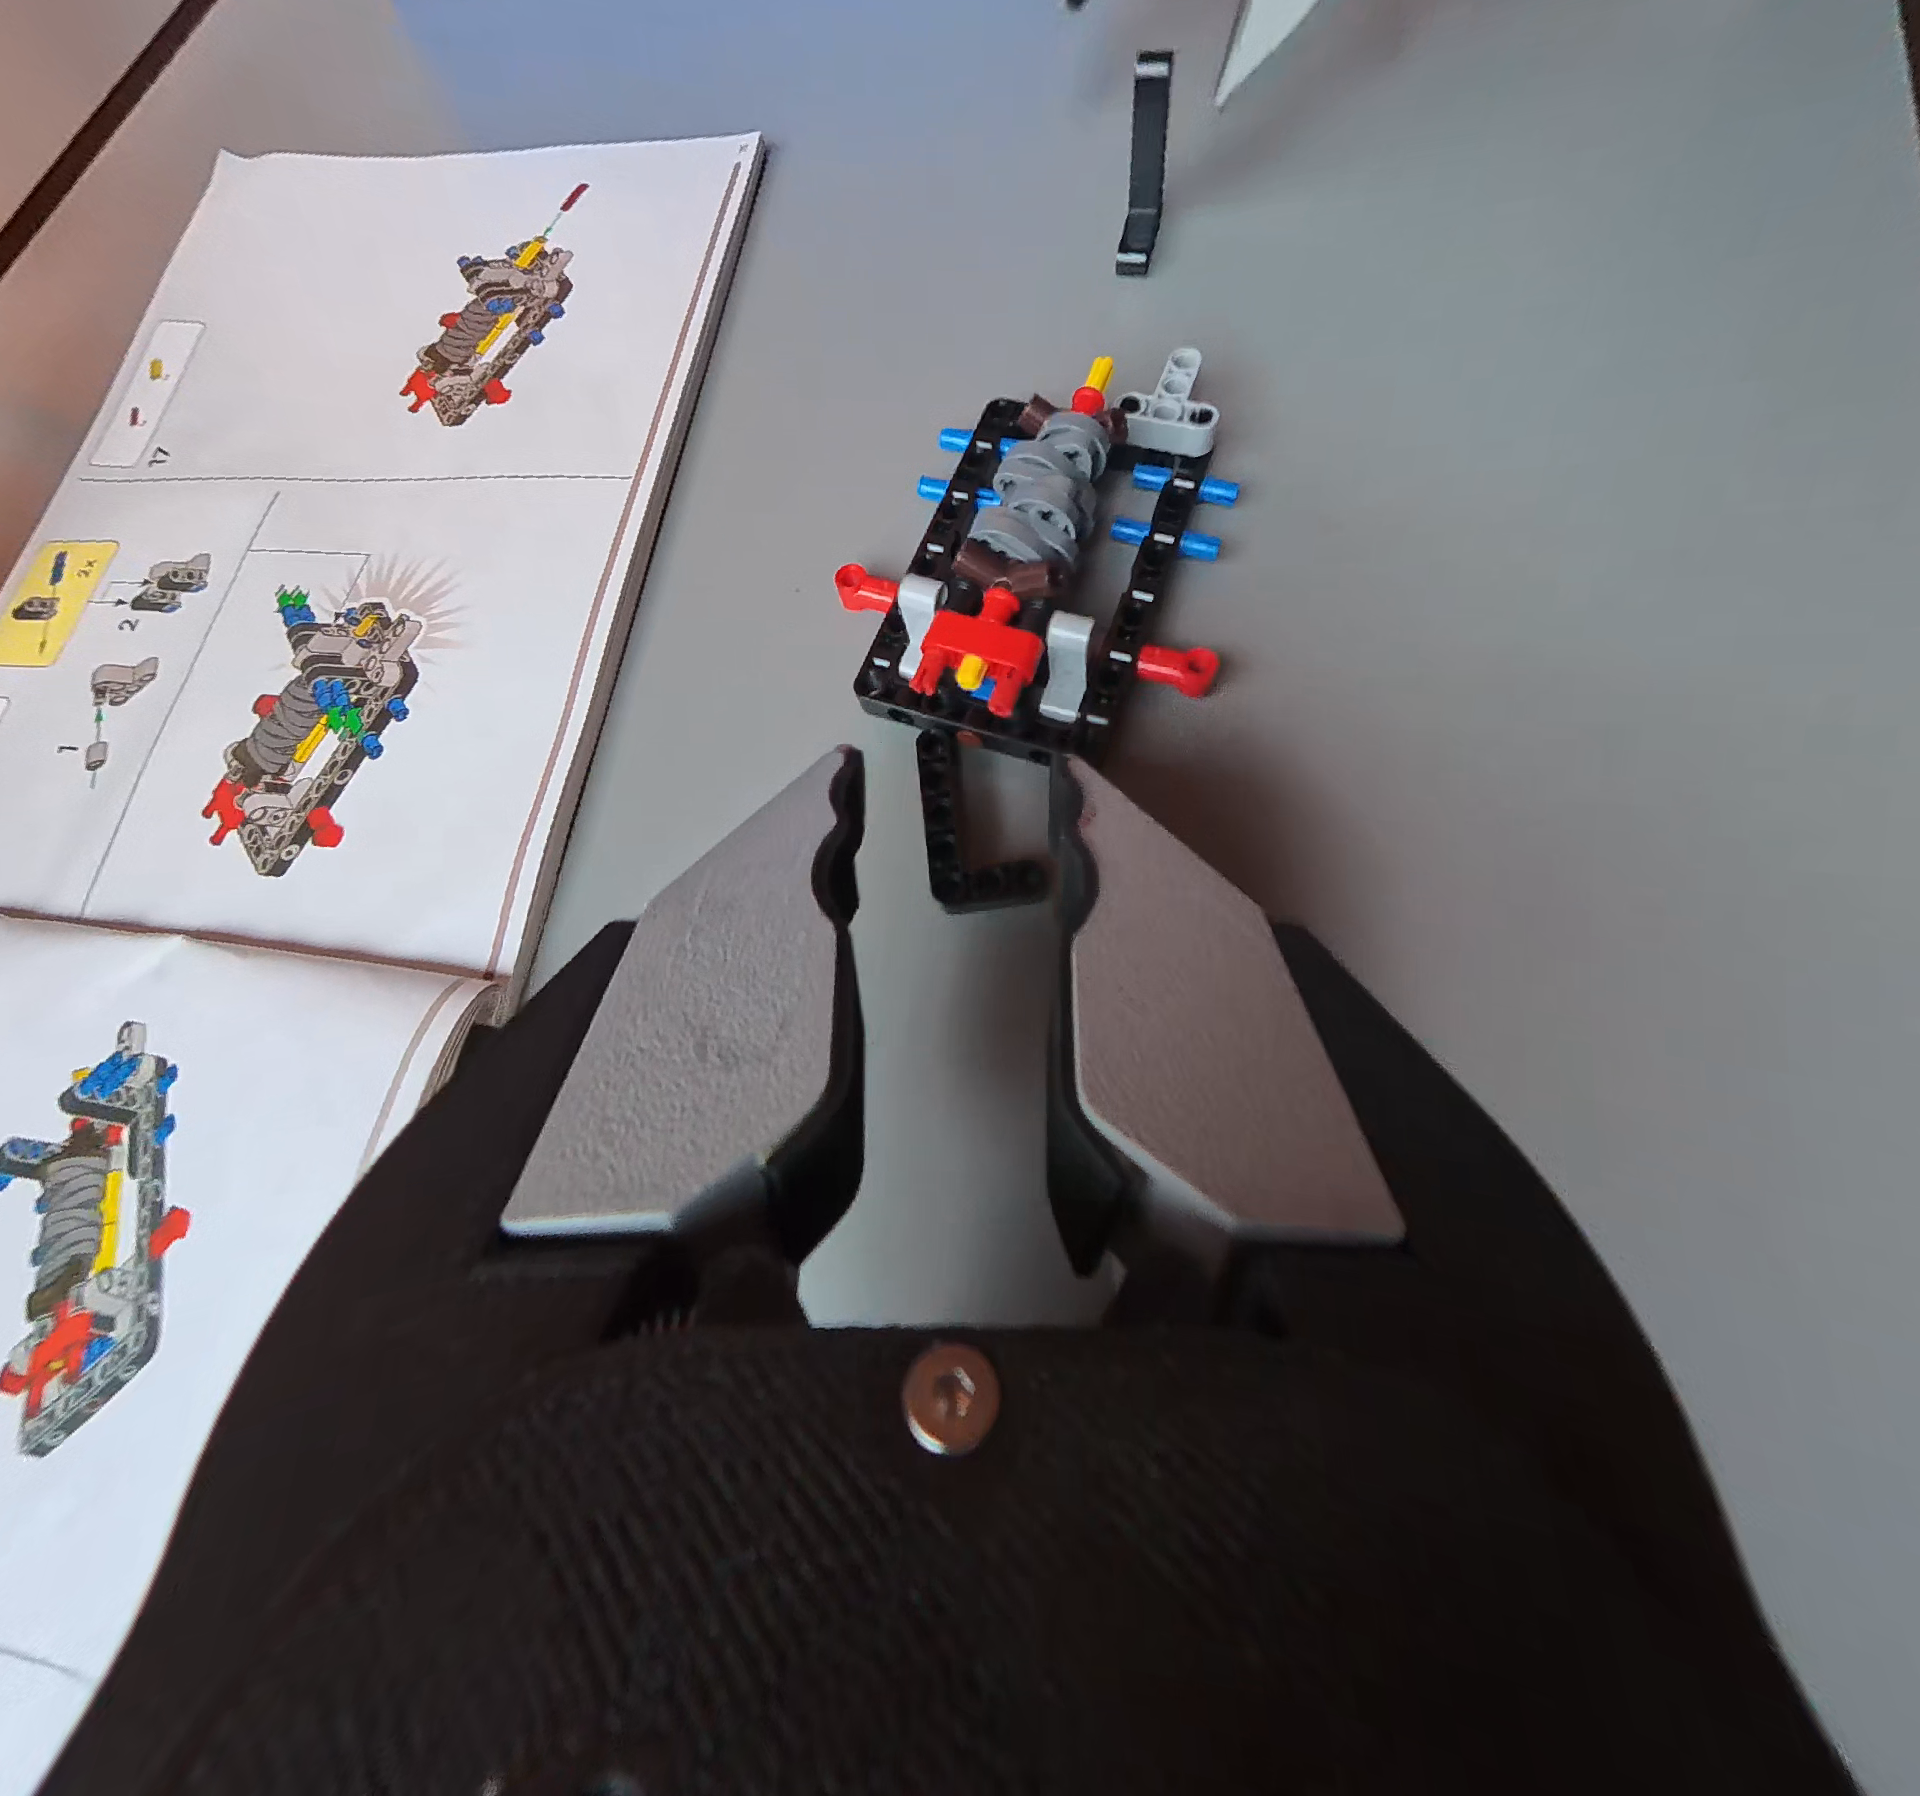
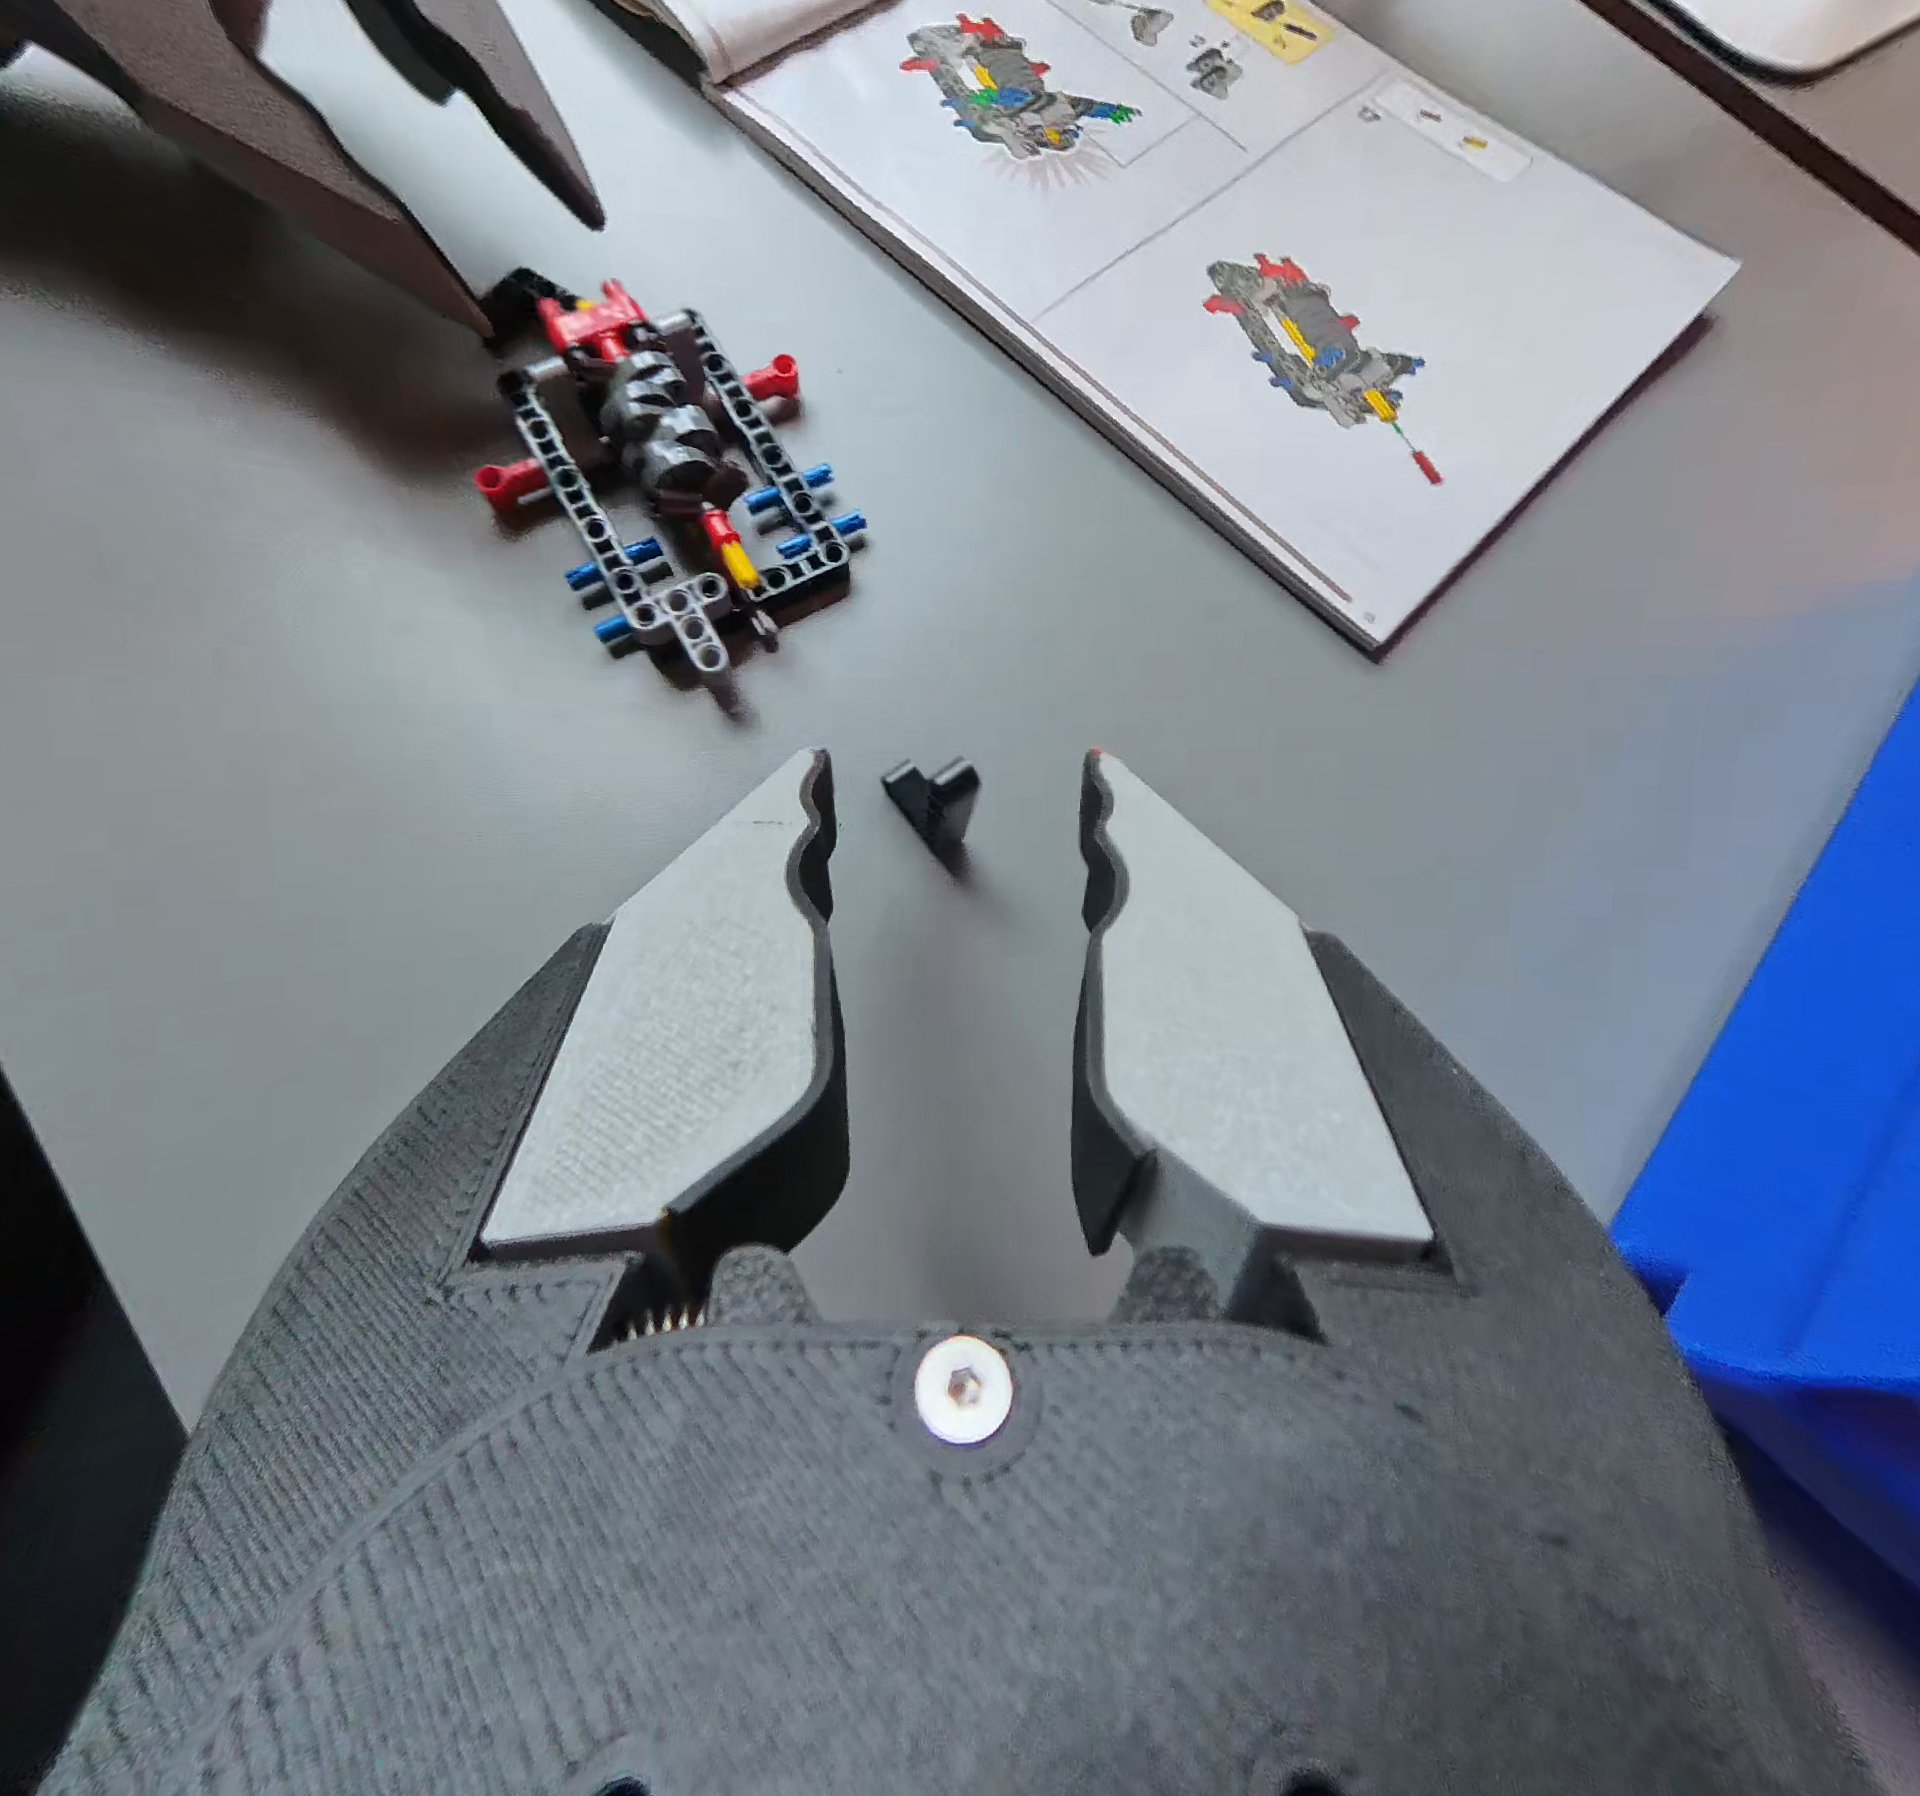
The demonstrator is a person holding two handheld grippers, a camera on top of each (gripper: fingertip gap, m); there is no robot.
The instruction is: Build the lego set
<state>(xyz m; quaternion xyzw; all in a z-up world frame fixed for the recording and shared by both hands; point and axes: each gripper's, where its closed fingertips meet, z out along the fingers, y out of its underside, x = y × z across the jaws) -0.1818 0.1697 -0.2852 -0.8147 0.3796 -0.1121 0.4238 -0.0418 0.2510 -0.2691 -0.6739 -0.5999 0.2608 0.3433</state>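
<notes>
The half-built lego frame (image 1: 1039, 551) lies flat on the grey bench (image 1: 1507, 811), a black rectangle of beams with a grey crank-like stack down its middle, blue pins along both long sides, red pins at the corners and a red piece at one end. A black L-shaped beam (image 1: 961, 842) sticks out from that end and sits between the fingers of the left tool (image 1: 961, 790), whose jaws stand apart without touching it. A loose black L-shaped piece (image 2: 935, 801) lies well apart from the frame, between the tips of the right tool (image 2: 956, 780), also spread apart. The open instruction booklet (image 1: 395, 520) lies beside the frame. A blue bin (image 2: 1818, 1123) stands at the bench edge.
</notes>
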